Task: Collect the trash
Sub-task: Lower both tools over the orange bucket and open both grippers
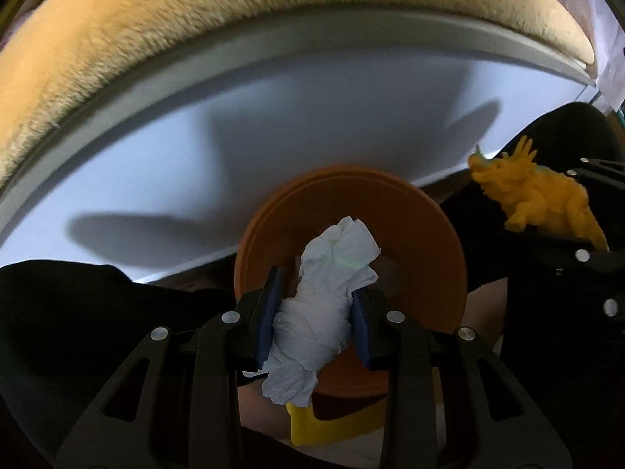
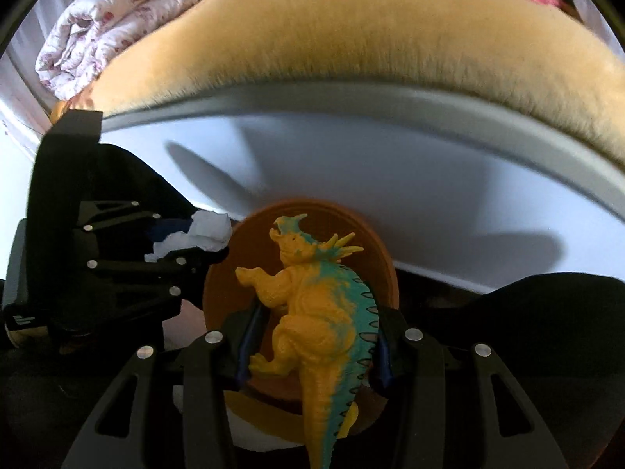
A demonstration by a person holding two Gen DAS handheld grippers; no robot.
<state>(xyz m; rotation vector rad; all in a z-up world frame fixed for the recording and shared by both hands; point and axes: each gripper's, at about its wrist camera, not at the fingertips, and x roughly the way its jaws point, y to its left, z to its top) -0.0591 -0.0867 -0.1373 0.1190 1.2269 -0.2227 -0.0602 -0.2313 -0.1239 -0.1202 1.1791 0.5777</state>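
Presently both grippers hang nose-down over an orange bin (image 1: 410, 242), its round mouth directly below. Left gripper (image 1: 318, 322): jaws narrow, blue pads (image 1: 269, 324) pinching a crumpled white tissue (image 1: 332, 297) at its middle, loose ends spilling above and below the grip. Right gripper (image 2: 312, 346): jaws roughly half apart, clamped on the flanks of a yellow-and-teal toy dinosaur (image 2: 316, 312), head up, tail trailing toward the camera. Both loads sit above the bin opening, side by side; a pale wall (image 1: 312, 117) and tan fuzzy cover (image 1: 195, 39) lie behind. Judgement: the step is the drop. Best to centre the tissue over the mouth before letting go, since it is light and may drift onto the rim. Release the hands in turn so they do not foul each other.
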